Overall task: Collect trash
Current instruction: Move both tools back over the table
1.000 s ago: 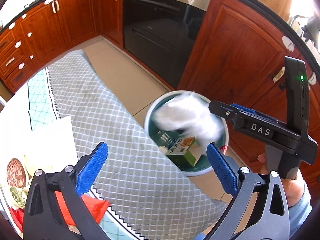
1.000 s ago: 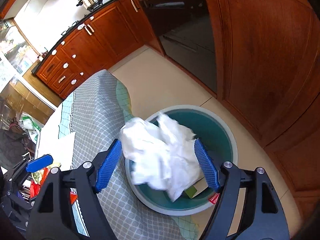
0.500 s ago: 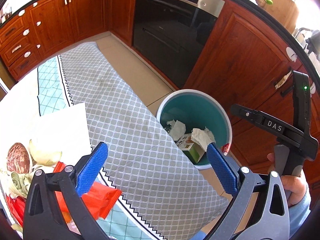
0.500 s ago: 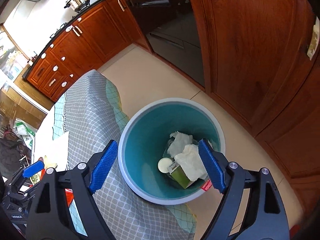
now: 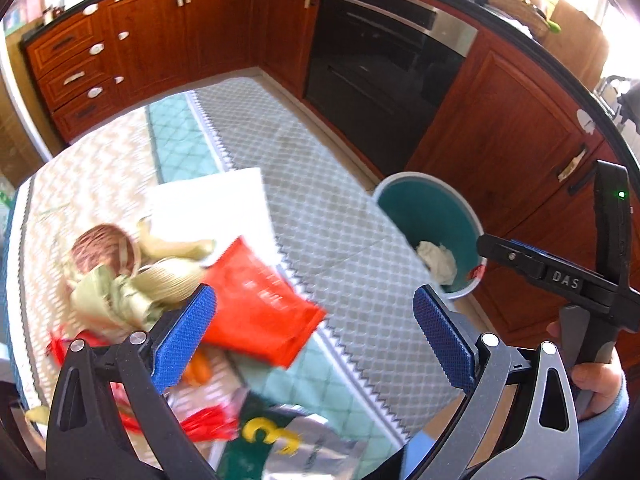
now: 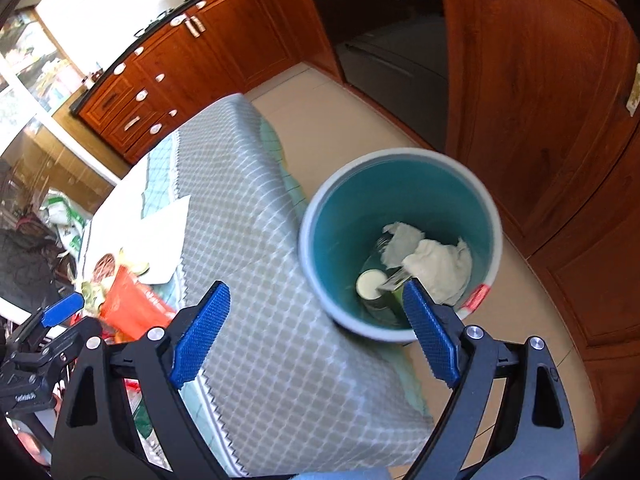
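Between the blue pads of the left gripper (image 5: pixel 314 338) nothing is being held; its jaws are standing wide open above the desk (image 5: pixel 360 280), which is wearing a grey patterned cloth. Just beyond its left pad an orange-red wrapper (image 5: pixel 256 304) is lying, and to the left of it pale green husks (image 5: pixel 116 300) and a brown round thing (image 5: pixel 102 246) are resting near a white sheet (image 5: pixel 212 208). At the near edge a silver and green packet (image 5: pixel 288 448) is lying. The right gripper (image 6: pixel 316 334) is opening its jaws, with nothing between them, over the near edge of the desk. Beside the desk, on the floor at the right, the teal bin (image 6: pixel 312 248) is standing, and crumpled white paper (image 6: pixel 436 264) is lying inside it with a small green carton (image 6: pixel 394 294).
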